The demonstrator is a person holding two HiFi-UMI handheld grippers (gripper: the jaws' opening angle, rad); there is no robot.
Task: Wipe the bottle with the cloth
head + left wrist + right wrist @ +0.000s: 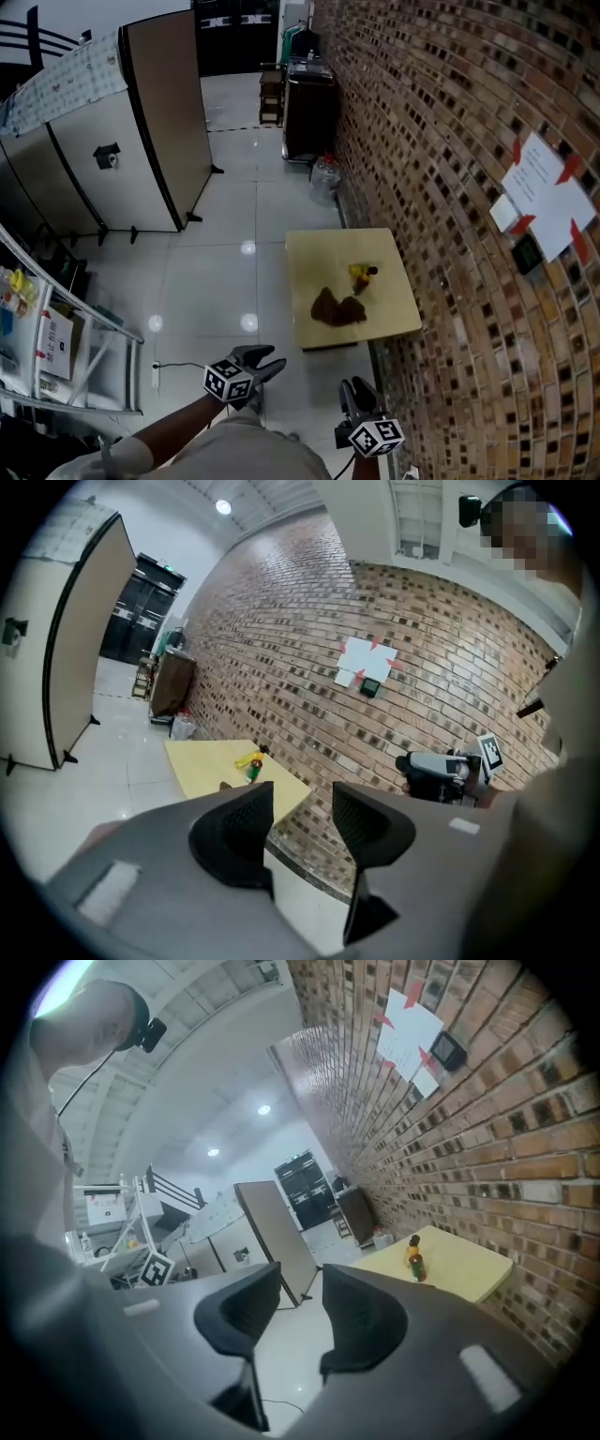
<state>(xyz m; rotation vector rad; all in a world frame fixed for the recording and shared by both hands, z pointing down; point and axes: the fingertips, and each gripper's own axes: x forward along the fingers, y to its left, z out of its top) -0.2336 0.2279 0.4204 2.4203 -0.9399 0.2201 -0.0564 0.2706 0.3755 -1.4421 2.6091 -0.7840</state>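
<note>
Brickwork is seen along the right side of the room, where a brick wall (pixel 450 141) carries white paper sheets (pixel 548 192) fixed with red tape at the corners. A glossy white tiled floor (pixel 225 244) is laid throughout, and a beige folding partition (pixel 141 131) is stood at the left. A low pale-yellow table (pixel 394 300) is placed against the wall.

The left gripper (pixel 265 359) and the right gripper (pixel 356 389) are held over the floor, well apart from the table. On both grippers the jaws are set apart, and nothing is gripped between them.

A crumpled dark brown cloth (pixel 336 307) is laid on the table near its front edge. The bottle (pixel 362 276) is found just behind the cloth. It is small, yellow above and green below, with a dark cap, and appears upright in the right gripper view.
</note>
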